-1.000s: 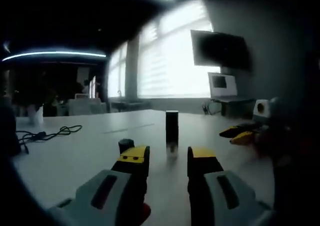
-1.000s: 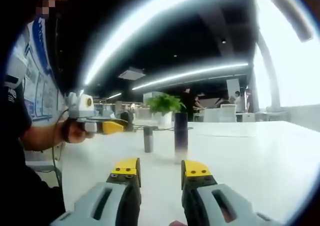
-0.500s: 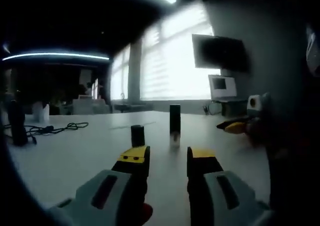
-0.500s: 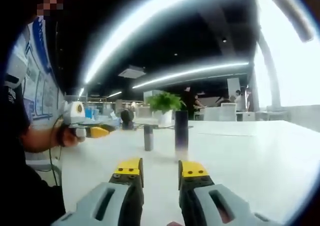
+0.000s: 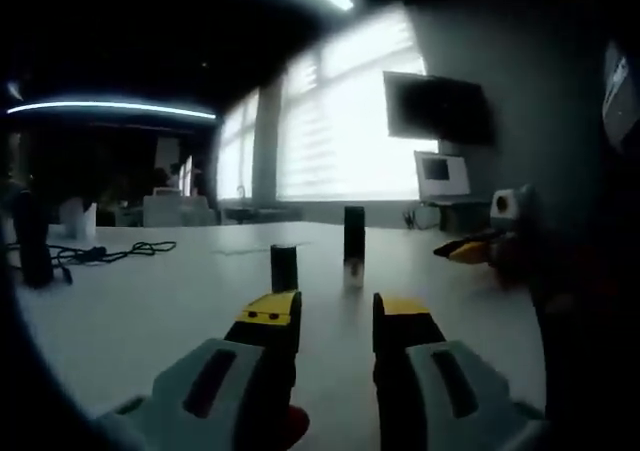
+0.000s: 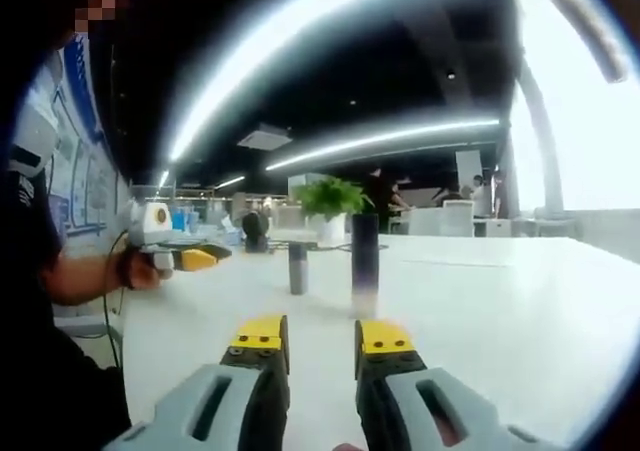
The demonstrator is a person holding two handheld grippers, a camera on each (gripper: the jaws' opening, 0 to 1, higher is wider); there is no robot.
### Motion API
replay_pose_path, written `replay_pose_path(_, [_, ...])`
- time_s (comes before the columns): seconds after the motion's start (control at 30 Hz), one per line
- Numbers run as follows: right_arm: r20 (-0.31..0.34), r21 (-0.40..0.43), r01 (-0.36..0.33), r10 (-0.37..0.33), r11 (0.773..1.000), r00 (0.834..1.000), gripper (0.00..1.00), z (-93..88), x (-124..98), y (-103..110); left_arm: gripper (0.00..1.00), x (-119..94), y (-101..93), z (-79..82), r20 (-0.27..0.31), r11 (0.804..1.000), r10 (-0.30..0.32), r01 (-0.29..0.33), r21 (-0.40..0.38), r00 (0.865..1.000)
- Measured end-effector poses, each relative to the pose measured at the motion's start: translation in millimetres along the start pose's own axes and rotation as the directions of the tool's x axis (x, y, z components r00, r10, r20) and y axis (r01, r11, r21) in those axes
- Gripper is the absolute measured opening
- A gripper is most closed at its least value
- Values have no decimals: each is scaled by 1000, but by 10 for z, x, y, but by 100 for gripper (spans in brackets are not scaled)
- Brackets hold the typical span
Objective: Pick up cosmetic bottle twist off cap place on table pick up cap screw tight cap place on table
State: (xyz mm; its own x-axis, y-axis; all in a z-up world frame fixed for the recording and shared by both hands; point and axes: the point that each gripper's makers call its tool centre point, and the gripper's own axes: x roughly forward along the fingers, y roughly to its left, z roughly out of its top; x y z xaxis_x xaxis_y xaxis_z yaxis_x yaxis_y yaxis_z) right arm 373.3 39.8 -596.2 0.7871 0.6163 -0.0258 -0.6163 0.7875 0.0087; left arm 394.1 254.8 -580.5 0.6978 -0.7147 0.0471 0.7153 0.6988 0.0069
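A tall dark cosmetic bottle (image 5: 354, 236) with a pale lower part stands upright on the white table (image 5: 150, 311). A shorter dark cylinder (image 5: 284, 267), which looks like the cap, stands left of it and apart from it. My left gripper (image 5: 335, 316) is open and empty, low over the table and short of both. In the right gripper view the bottle (image 6: 365, 253) and the short cylinder (image 6: 297, 267) stand ahead of my right gripper (image 6: 322, 339), which is open and holds nothing. The left gripper (image 6: 185, 259) shows at that view's left. The right gripper (image 5: 470, 249) shows at the left gripper view's right.
A black cable (image 5: 105, 254) and a dark upright object (image 5: 30, 241) lie at the table's far left. A wall screen (image 5: 438, 106) and a monitor (image 5: 445, 174) sit beyond the table. A potted plant (image 6: 328, 209) stands at the far end. A person's forearm (image 6: 75, 276) holds the left gripper.
The left gripper view has swung, so the short cylinder now sits nearer the centre. The right gripper's jaws have drawn slightly closer together. Bottle and short cylinder have not moved.
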Motion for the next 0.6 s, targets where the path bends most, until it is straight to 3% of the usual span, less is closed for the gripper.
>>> replay_pose_path(0.6, [-6, -1, 10, -10, 1000, 1000, 18, -12, -4, -13, 19, -20, 7, -38, -2, 1000, 5, -5, 5, 1000])
